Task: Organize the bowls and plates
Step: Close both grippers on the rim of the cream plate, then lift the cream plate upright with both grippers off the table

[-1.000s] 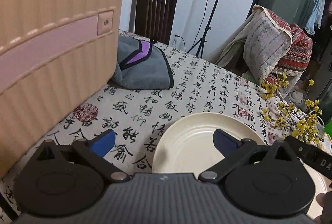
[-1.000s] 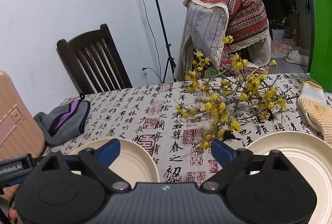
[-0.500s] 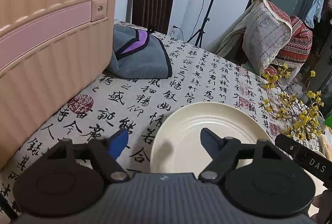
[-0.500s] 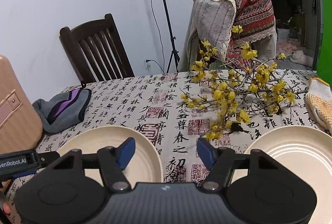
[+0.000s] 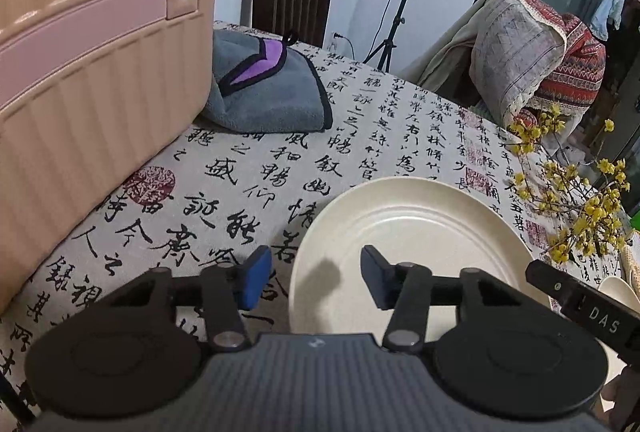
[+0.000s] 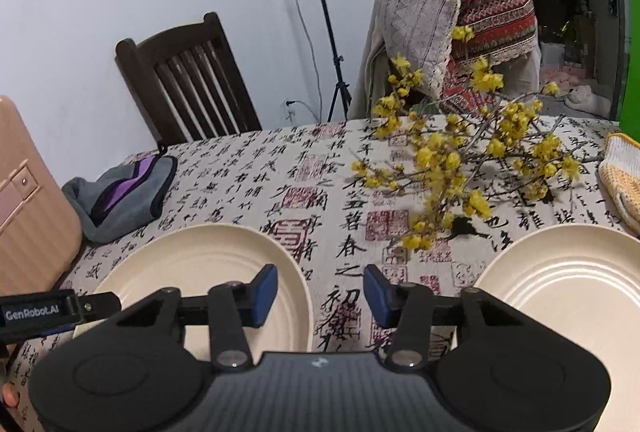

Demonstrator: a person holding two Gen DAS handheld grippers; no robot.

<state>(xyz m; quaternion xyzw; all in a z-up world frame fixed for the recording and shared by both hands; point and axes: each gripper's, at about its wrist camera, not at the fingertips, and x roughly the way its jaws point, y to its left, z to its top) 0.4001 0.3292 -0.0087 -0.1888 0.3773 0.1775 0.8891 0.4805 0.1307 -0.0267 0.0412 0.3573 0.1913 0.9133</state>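
Note:
A cream plate [image 5: 416, 232] lies on the calligraphy-print tablecloth [image 5: 248, 176] in the left wrist view. My left gripper [image 5: 315, 274] hovers at the plate's near left rim with its jaws closing; the rim passes between them and the blue pads do not touch it. In the right wrist view the same plate [image 6: 208, 264] is at the left and a second cream plate [image 6: 560, 284] at the right. My right gripper [image 6: 320, 288] hangs over the cloth between the two plates, jaws closing, the left plate's right edge just inside them, untouched.
A ribbed pink suitcase [image 5: 92, 64] stands close on the left. A grey and purple cloth [image 5: 268, 92] lies behind it. A branch of yellow flowers [image 6: 460, 168] sprawls between the plates, a knitted glove [image 6: 624, 176] at far right. Chairs [image 6: 188, 80] stand beyond the table.
Both grippers' jaws have narrowed steadily from wide apart. Both views have tipped slightly downward, so more of the plates shows.

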